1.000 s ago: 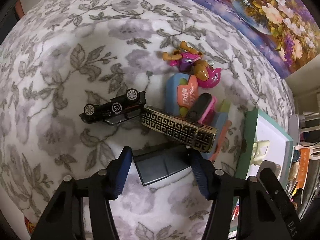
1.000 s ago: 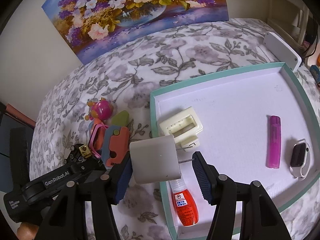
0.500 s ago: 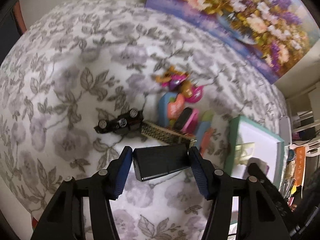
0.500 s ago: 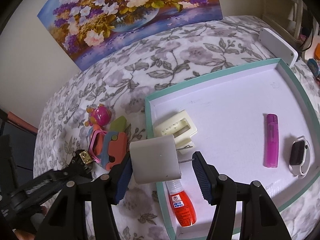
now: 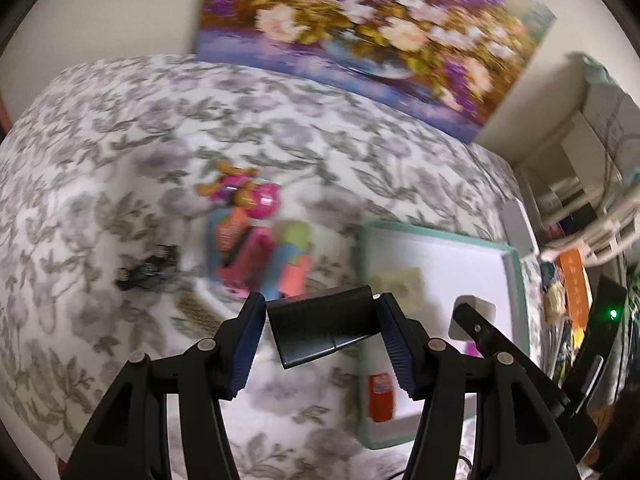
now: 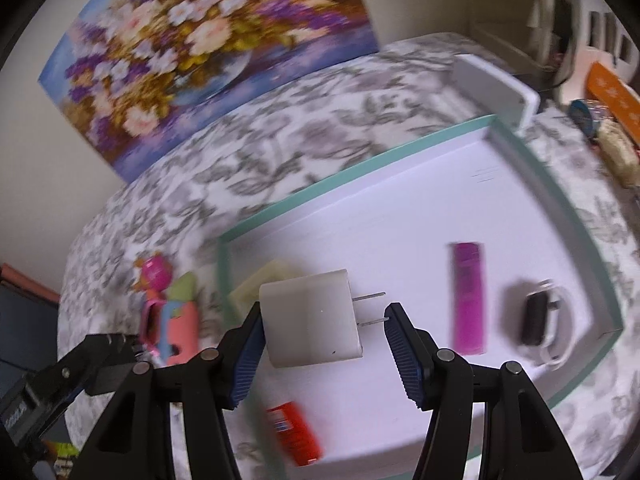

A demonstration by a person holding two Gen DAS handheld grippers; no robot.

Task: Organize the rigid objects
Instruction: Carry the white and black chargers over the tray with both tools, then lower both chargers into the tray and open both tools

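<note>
Two grippers are each carrying something toward the tray (image 6: 360, 168), and that is the change that matters: a second ago the left gripper (image 5: 322, 336) was low over the cloth with the dark box between its open pads, and now it is clamped on that dark box (image 5: 322, 328), lifted well clear of the floral tablecloth (image 5: 120, 128) and swinging toward the tray's near left edge. The toy car (image 5: 148, 270), the gold patterned box (image 5: 196, 308) and the pink and orange toy pile (image 5: 256, 248) are lying behind on the cloth, blurred by the motion. The right gripper (image 6: 324, 340) is holding the white charger (image 6: 310, 316) at the prong side, prongs touching the right pad, and is hanging over the tray floor, further in than before. Inside the tray are lying a cream clip (image 6: 256, 284), a purple tube (image 6: 468, 296), a smartwatch (image 6: 538, 320) and a red glue bottle (image 6: 294, 432). Judging from this, both items are close to being set down, with several pieces on the cloth yet to be sorted.
</note>
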